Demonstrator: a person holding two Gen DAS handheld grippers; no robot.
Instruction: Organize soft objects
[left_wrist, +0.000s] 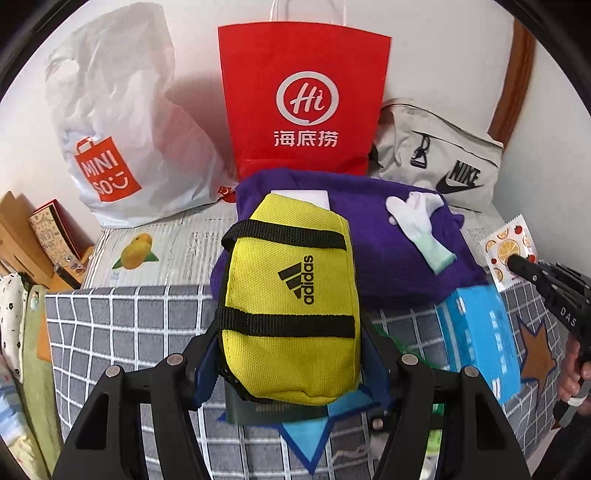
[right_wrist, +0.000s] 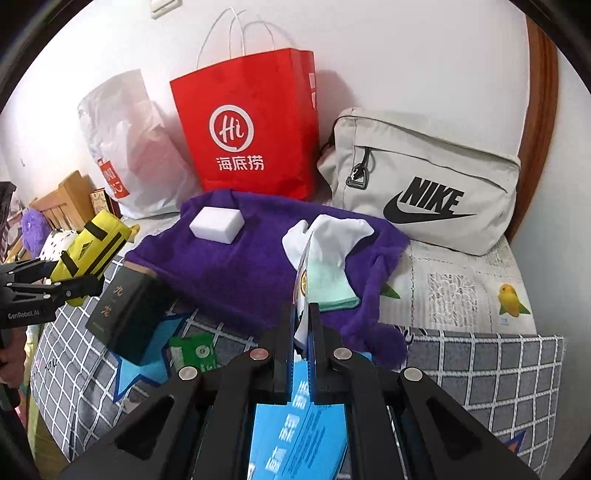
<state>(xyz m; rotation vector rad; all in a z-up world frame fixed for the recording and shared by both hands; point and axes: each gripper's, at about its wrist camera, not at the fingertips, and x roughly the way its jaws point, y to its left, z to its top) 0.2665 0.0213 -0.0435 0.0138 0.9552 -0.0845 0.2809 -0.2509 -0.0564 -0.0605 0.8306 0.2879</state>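
My left gripper (left_wrist: 291, 350) is shut on a yellow Adidas pouch (left_wrist: 291, 295) with black straps and holds it above the bed. From the right wrist view the same pouch (right_wrist: 96, 247) sits in the left gripper (right_wrist: 75, 282) at the far left. My right gripper (right_wrist: 302, 314) is shut on a thin fruit-print packet (right_wrist: 303, 280), seen edge-on. In the left wrist view that packet (left_wrist: 504, 251) hangs from the right gripper (left_wrist: 517, 263) at the right edge. On a purple towel (right_wrist: 229, 280) lie a white foam block (right_wrist: 217, 223) and a white and mint sock (right_wrist: 328, 258).
A red paper bag (right_wrist: 251, 129), a white Miniso plastic bag (right_wrist: 125, 147) and a beige Nike bag (right_wrist: 424, 184) stand against the wall. A dark box (right_wrist: 125, 314), a green card (right_wrist: 194, 352) and a blue packet (right_wrist: 295, 435) lie on the grey checked blanket (right_wrist: 480, 369).
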